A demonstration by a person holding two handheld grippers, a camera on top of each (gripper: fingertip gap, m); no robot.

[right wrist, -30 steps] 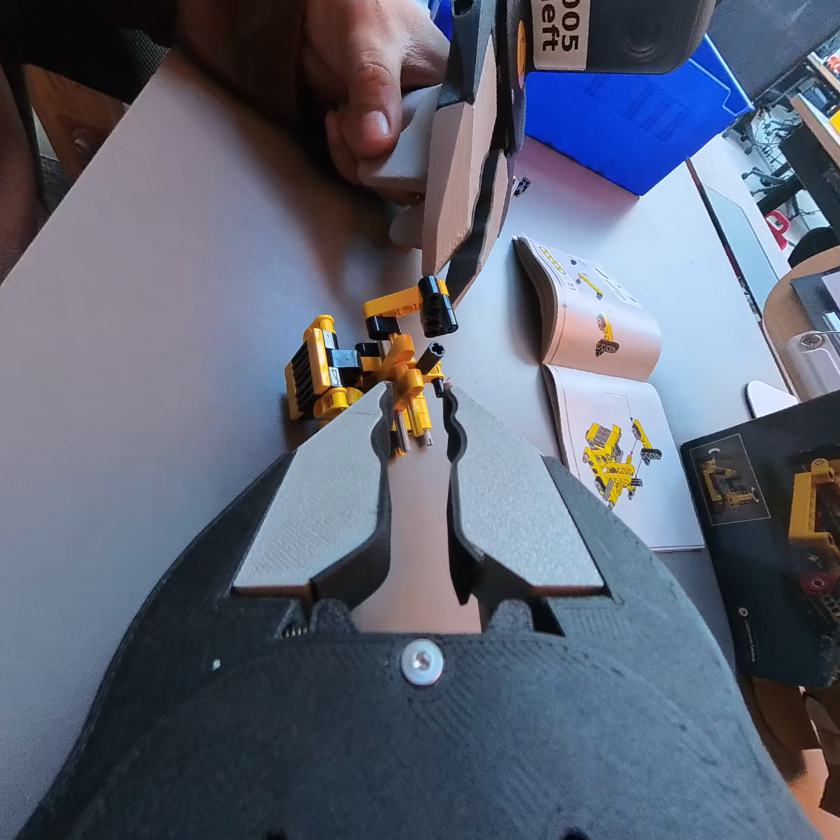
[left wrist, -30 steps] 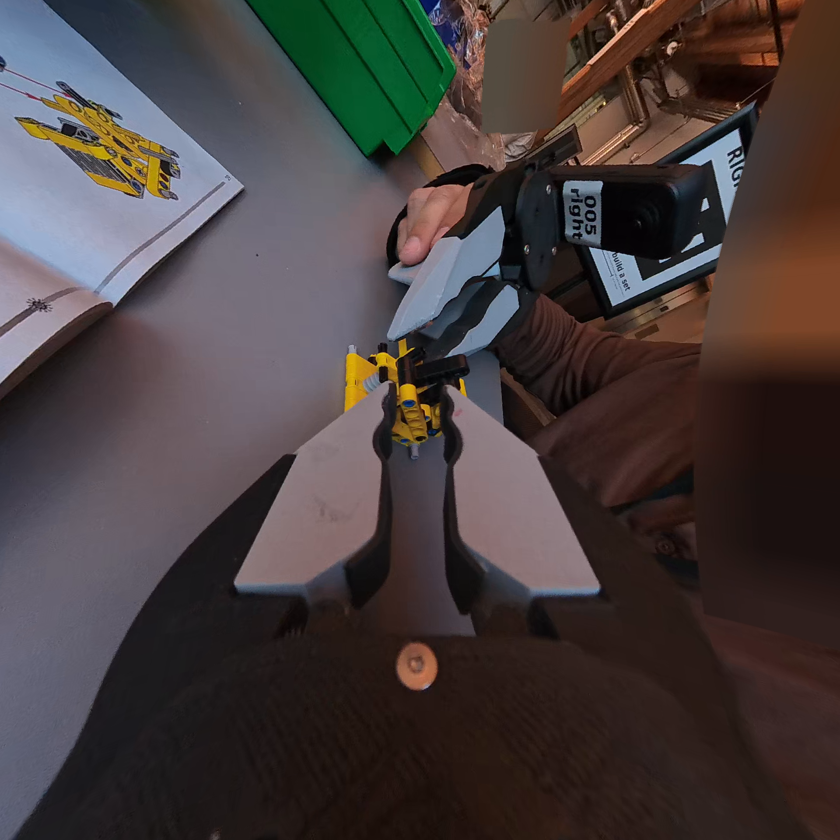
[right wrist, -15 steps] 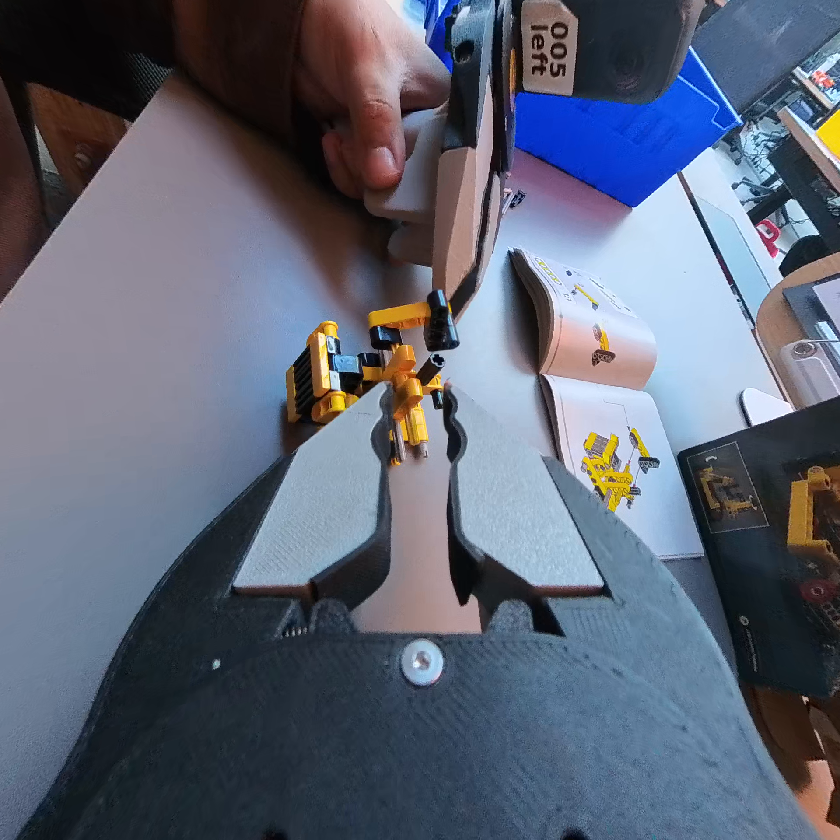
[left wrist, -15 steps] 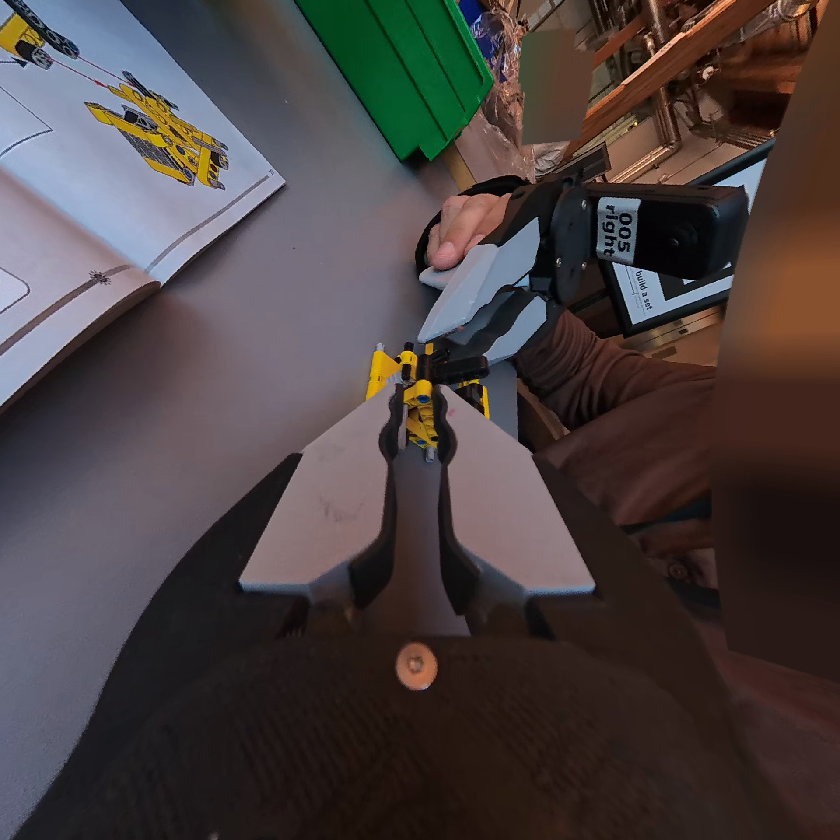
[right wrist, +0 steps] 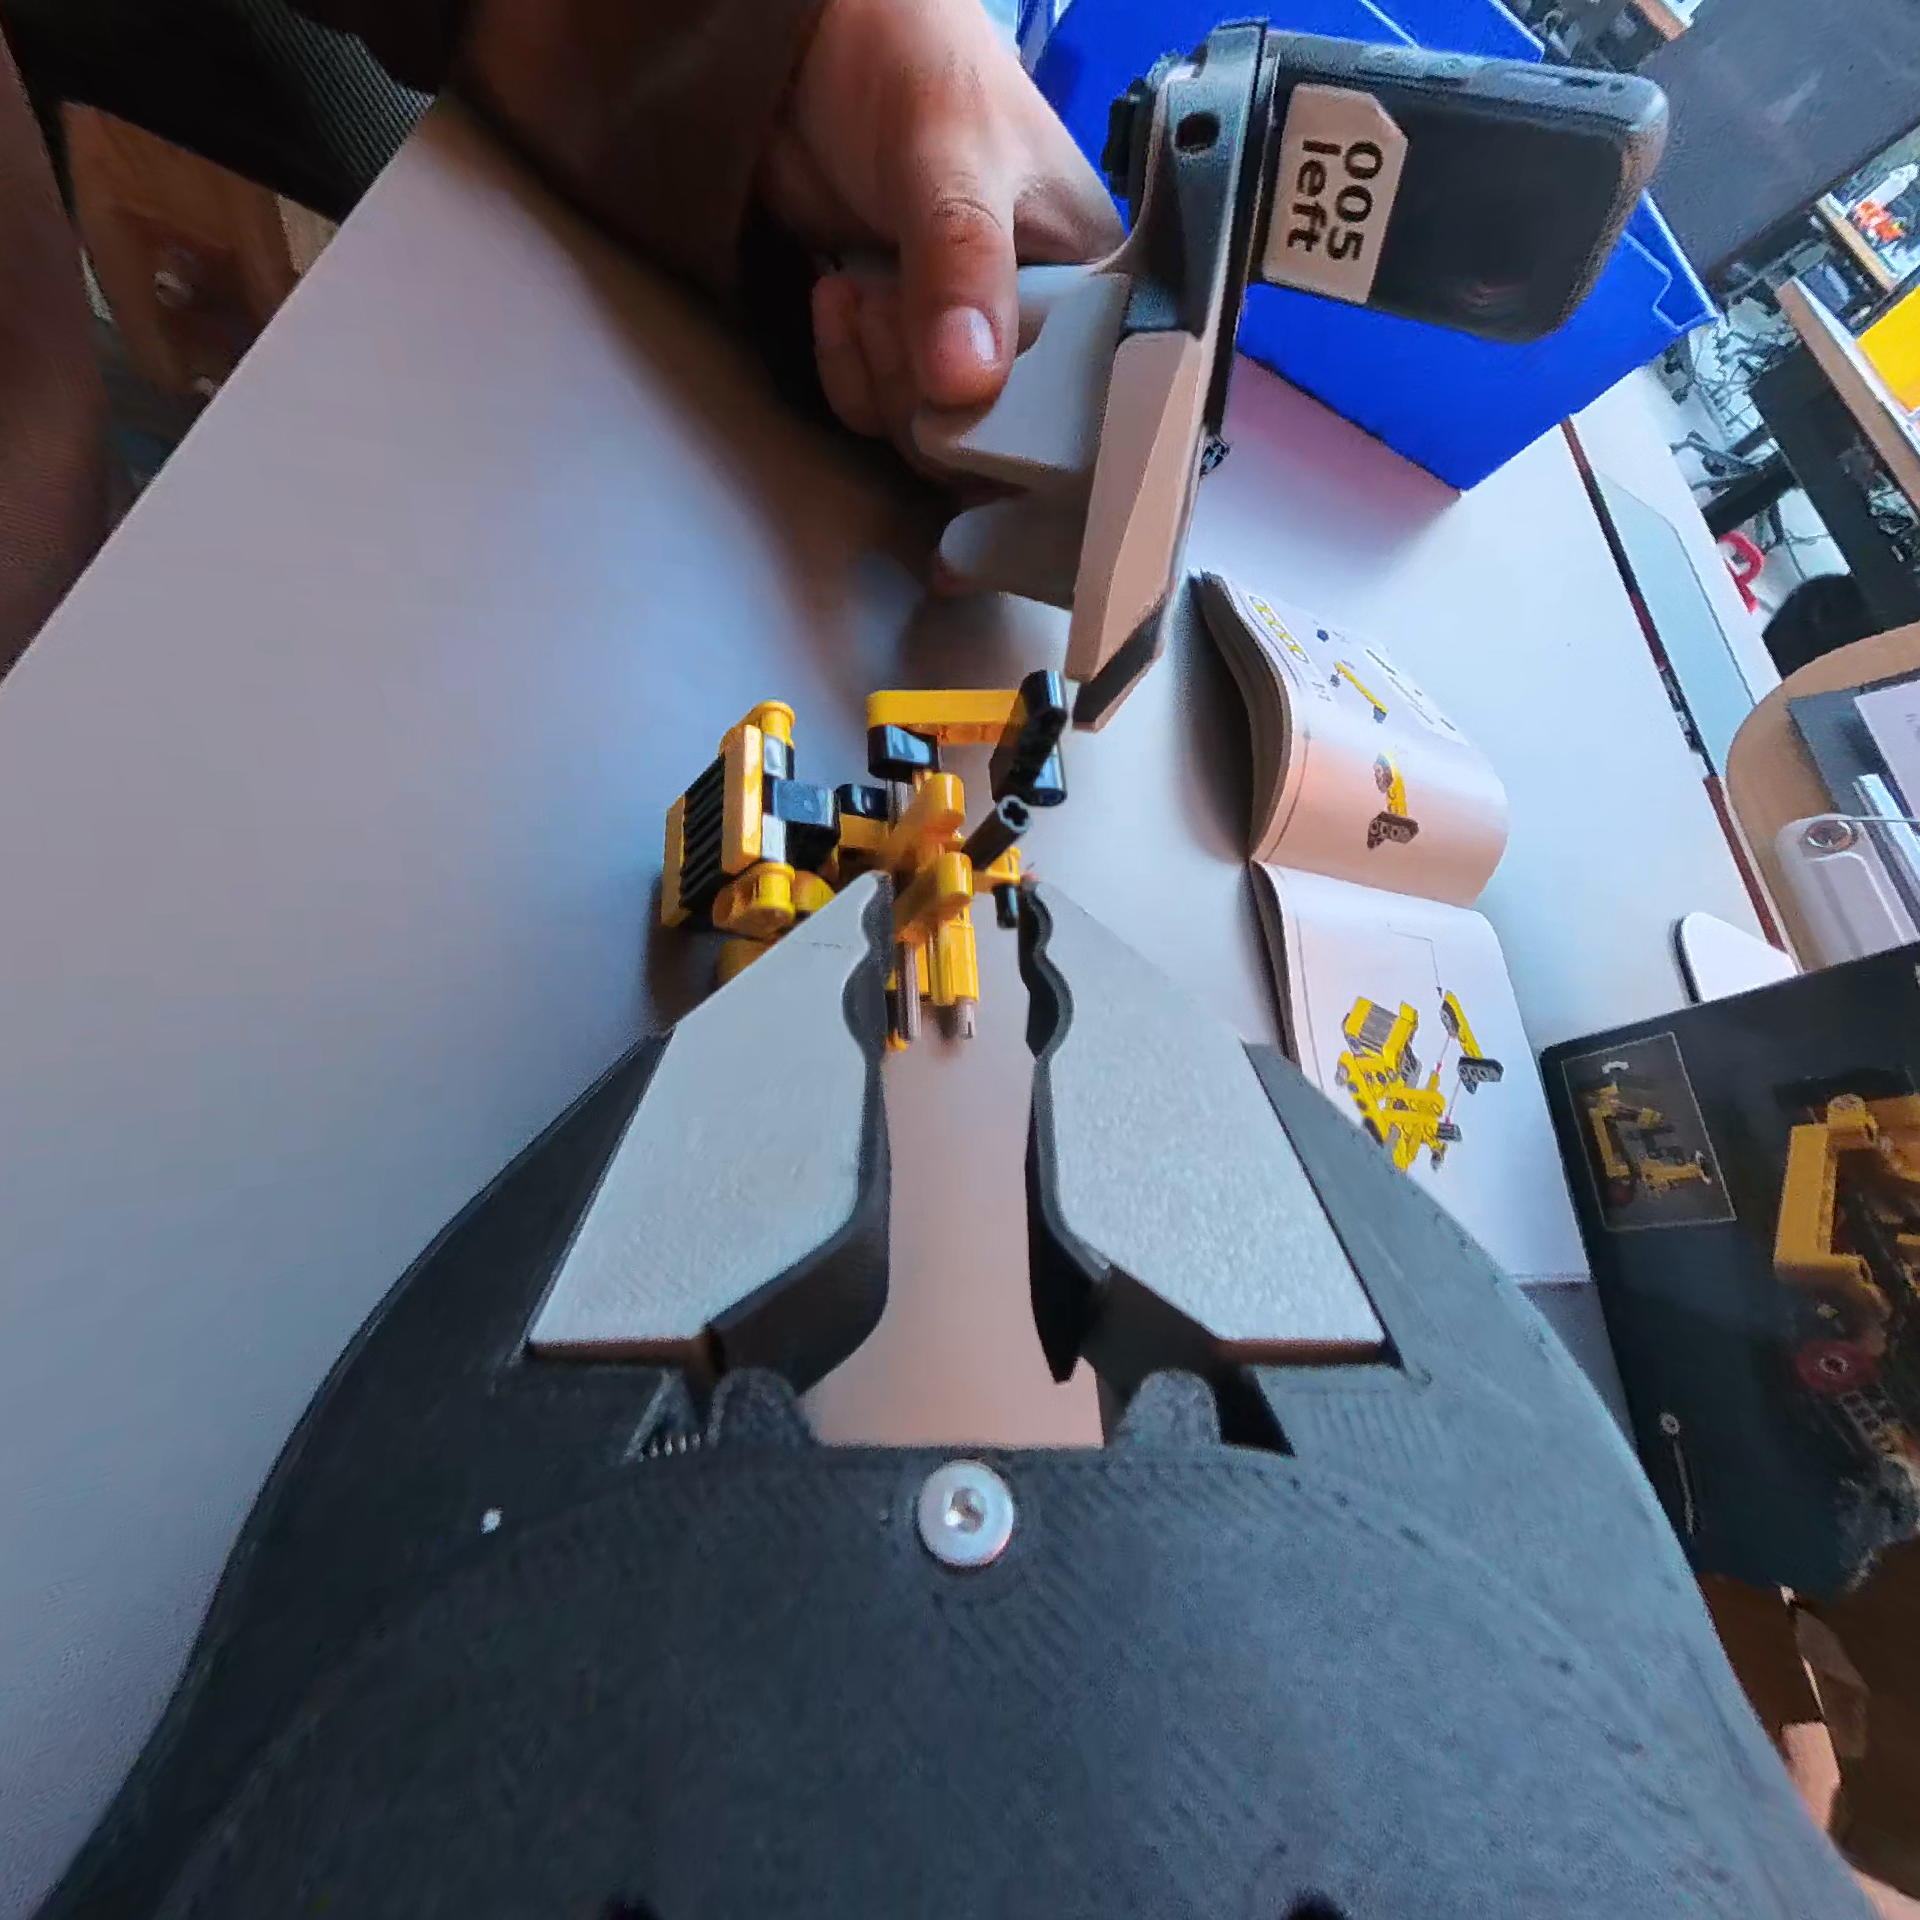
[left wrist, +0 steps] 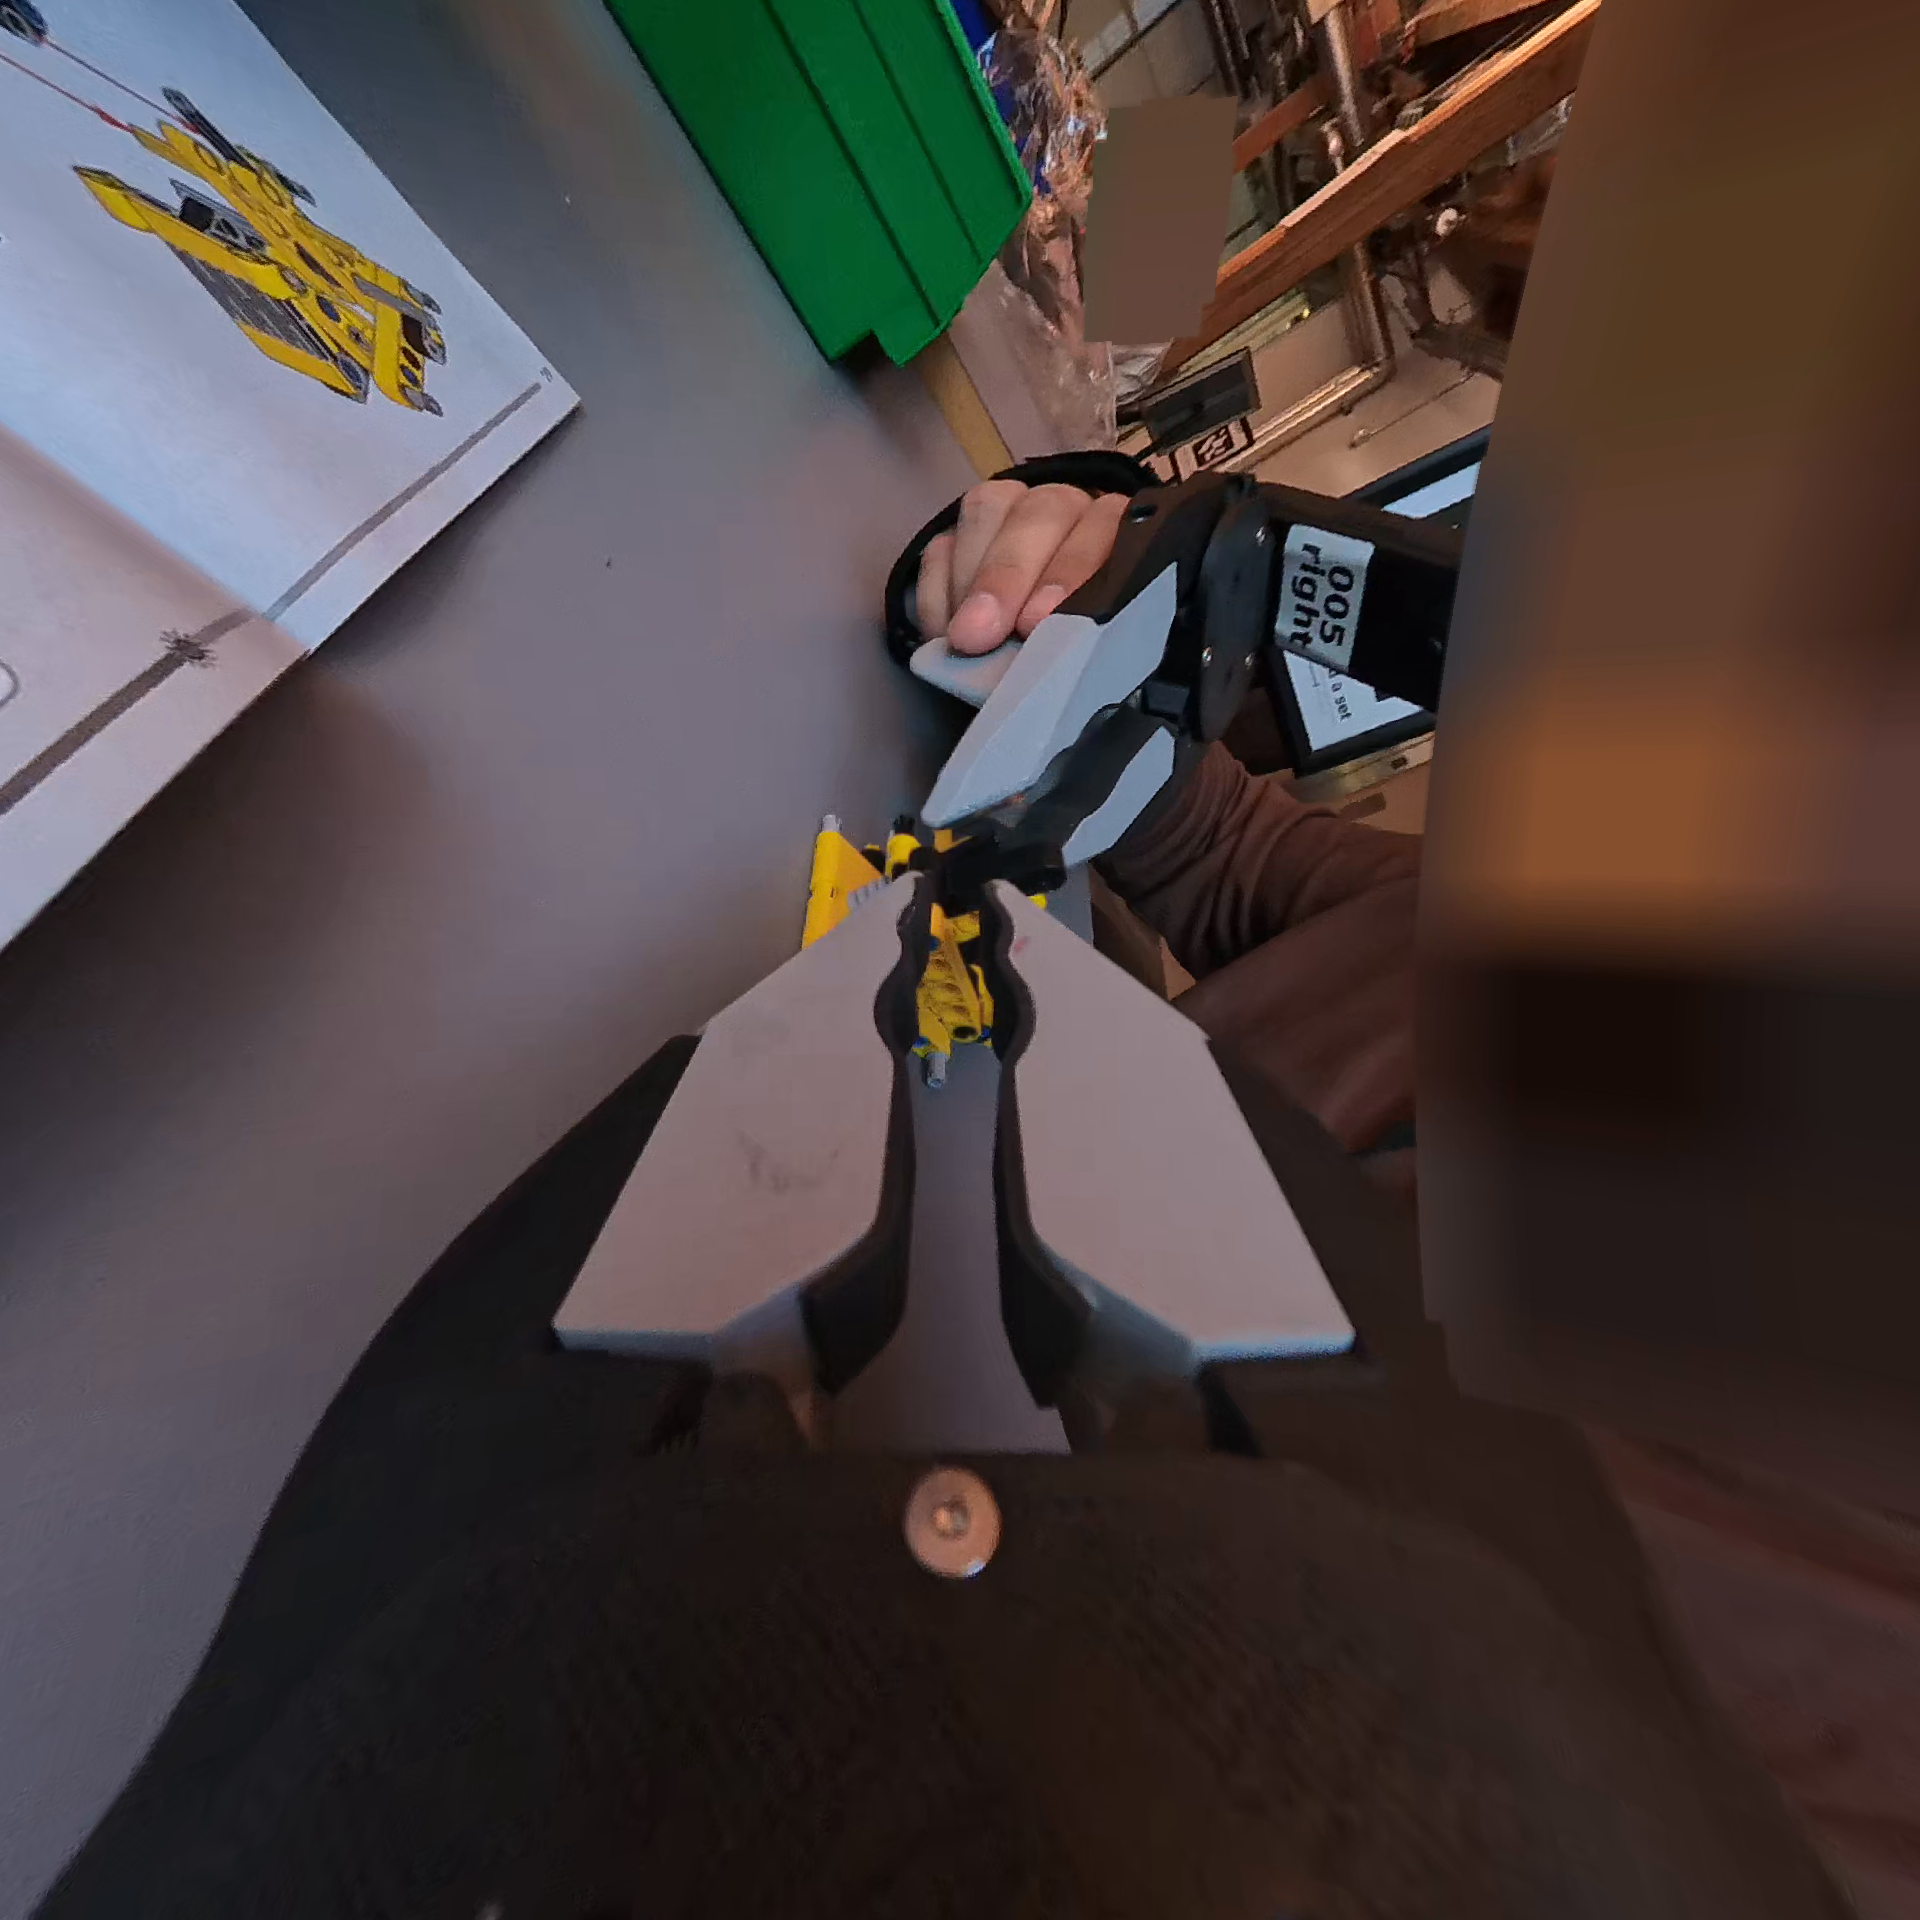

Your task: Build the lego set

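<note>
A small yellow and black lego model sits on the grey table. My right gripper is closed around the model's yellow arm with two axles. My left gripper comes in from above, its tips pinched on the black connector at the end of a yellow beam. In the left wrist view, my left gripper is nearly closed over the yellow part, and the right gripper meets the model from the far side.
An open instruction booklet lies right of the model and also shows in the left wrist view. A green bin and a blue bin stand at the back. A black box lies at the right. The person's hands hold both grippers. About 4 cm separates my left fingertips from my right.
My left gripper's jaws have narrowed onto the part between them and the gripper has tilted and shifted slightly. My right gripper has kept its hold on the model.
</note>
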